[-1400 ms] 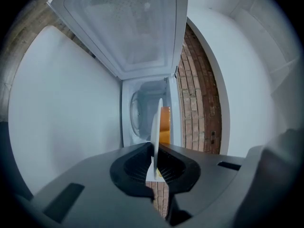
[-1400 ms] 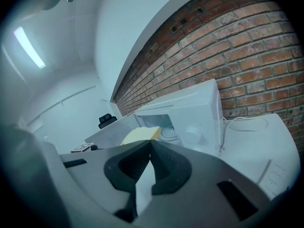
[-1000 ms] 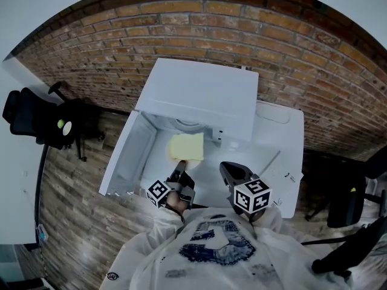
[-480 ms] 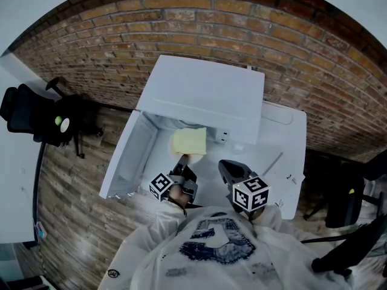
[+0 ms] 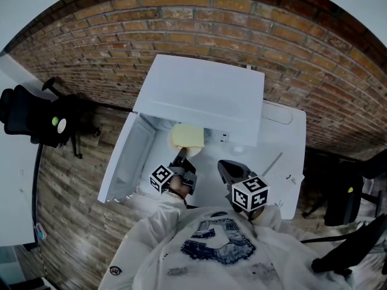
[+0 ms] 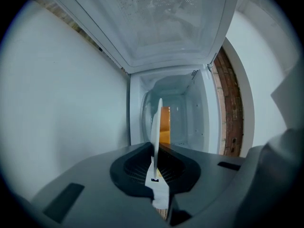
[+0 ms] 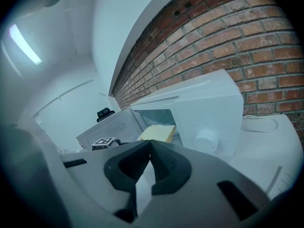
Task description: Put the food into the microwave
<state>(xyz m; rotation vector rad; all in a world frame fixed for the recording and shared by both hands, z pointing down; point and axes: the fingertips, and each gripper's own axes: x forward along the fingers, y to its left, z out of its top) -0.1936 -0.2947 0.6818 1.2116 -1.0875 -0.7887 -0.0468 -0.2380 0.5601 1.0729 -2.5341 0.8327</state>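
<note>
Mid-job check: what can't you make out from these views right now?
Head view: the top of the microwave hides its cavity and the far edge of the food.
Left gripper view: the plate, gripped by the left gripper, shows edge-on; the food is only a yellow strip behind it.
No view shows whether the plate touches the cavity floor.

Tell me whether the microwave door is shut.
No, the door stands swung open at the left of the microwave, leaving the cavity exposed.
</note>
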